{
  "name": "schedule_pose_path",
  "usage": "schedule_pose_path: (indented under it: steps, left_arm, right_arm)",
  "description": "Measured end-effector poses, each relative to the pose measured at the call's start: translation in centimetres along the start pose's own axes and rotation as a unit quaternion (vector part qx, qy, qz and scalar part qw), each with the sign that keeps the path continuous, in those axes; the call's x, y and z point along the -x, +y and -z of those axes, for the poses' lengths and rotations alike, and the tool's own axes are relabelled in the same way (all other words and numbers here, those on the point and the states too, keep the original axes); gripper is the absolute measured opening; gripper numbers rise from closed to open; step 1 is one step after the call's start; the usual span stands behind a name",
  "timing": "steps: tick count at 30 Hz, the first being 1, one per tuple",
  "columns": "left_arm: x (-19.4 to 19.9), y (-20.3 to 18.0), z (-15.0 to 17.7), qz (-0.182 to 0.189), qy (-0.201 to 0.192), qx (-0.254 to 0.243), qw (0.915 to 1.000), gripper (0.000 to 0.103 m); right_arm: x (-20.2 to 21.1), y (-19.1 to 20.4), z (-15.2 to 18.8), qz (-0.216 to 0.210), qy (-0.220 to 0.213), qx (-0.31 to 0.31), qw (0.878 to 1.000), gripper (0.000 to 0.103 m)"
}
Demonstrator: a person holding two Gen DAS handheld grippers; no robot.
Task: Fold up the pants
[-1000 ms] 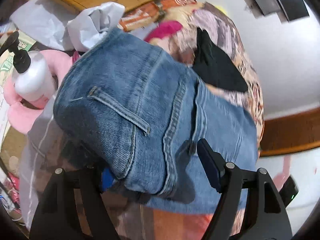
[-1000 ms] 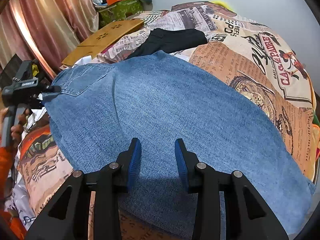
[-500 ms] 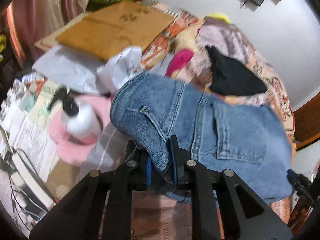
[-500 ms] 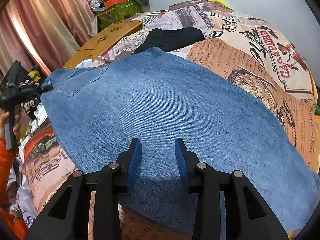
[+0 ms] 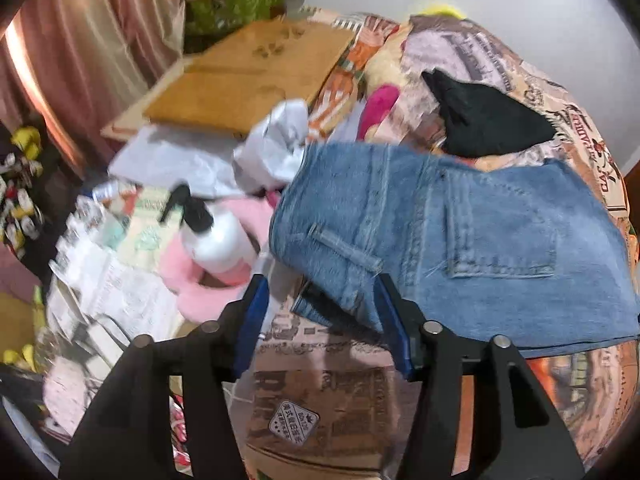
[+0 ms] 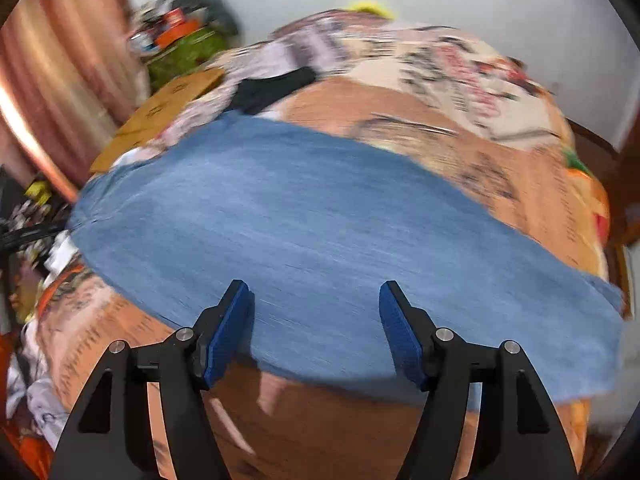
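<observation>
Nearest in the left wrist view, the left hand-held gripper (image 5: 320,300) has just been opening and stands with its blue pads apart, the waistband corner of the jeans (image 5: 460,240) lying between them but not pinched, so it holds nothing. It seems to have let the denim go so the waist end can settle flat on the bed (image 5: 320,380). In the right wrist view the right hand-held gripper (image 6: 316,312) has likewise just been opening; its pads sit wide apart over the near edge of the jeans (image 6: 320,220) and grip nothing, though blur makes it hard to say whether they touch the cloth. The pants lie spread lengthwise across the printed bedcover, back pocket up, likely laid out for the next fold. Beyond the waistband sit a white pump bottle (image 5: 216,236) and a pink cushion (image 5: 208,280), then a black garment (image 5: 488,120) and a wooden board (image 5: 248,72) further back.
</observation>
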State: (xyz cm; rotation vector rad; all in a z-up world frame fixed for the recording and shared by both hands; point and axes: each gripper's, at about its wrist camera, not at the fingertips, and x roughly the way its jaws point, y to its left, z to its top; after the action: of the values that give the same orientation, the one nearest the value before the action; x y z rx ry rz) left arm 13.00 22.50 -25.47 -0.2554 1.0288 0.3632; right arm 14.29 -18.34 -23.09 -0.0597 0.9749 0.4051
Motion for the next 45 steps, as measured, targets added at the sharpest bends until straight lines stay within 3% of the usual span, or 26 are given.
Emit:
schedule_pose_path:
  steps: [4, 9, 17, 23, 27, 29, 30, 31, 32, 38, 45]
  left_arm:
    - [2.4, -2.4, -1.6, 0.013, -0.028, -0.017, 0.9994, 0.061]
    - [3.0, -7.9, -3.8, 0.067, -0.033, -0.047, 0.9961, 0.064]
    - [-0.1, -17.9, -3.3, 0.107, 0.021, -0.113, 0.9876, 0.064]
    - [-2.0, -22.9, -0.6, 0.100, 0.051, -0.176, 0.9779, 0.064]
    - [-1.7, -23.4, 0.2, 0.078, 0.034, -0.187, 0.9786, 0.068]
    - [-1.6, -23.4, 0.3, 0.068, 0.027, -0.190, 0.9791, 0.072]
    - [-1.6, -23.5, 0.4, 0.063, 0.024, -0.191, 0.9793, 0.074]
    - [-1.6, -23.6, 0.5, 0.060, 0.020, -0.193, 0.9793, 0.075]
    - [-1.6, -23.6, 0.5, 0.058, 0.019, -0.193, 0.9792, 0.075]
    - [-0.8, -24.5, 0.1, 0.061, 0.022, -0.217, 0.9740, 0.075]
    - [2.1, -26.0, -1.3, 0.102, -0.017, -0.215, 0.9712, 0.076]
  right_arm:
    - [2.8, -5.6, 2.1, 0.048, -0.020, -0.071, 0.996, 0.064]
    - [6.7, -13.5, 5.7, 0.105, -0.048, -0.174, 0.978, 0.064]
    - [8.3, -22.8, 11.2, 0.169, -0.040, -0.290, 0.941, 0.064]
    - [7.0, -26.0, 12.3, 0.156, -0.048, -0.343, 0.925, 0.064]
    - [5.7, -27.4, 12.3, 0.145, -0.059, -0.363, 0.918, 0.062]
    - [5.1, -27.9, 12.4, 0.137, -0.064, -0.374, 0.915, 0.043]
    - [4.8, -28.1, 12.4, 0.134, -0.061, -0.378, 0.914, 0.034]
    - [4.6, -28.2, 12.6, 0.130, -0.061, -0.381, 0.913, 0.018]
    - [4.4, -28.3, 12.6, 0.124, -0.062, -0.382, 0.914, 0.012]
    - [5.5, -26.3, 11.0, 0.192, -0.068, -0.288, 0.936, 0.004]
    - [8.6, -26.3, 8.7, 0.232, -0.092, -0.233, 0.940, 0.003]
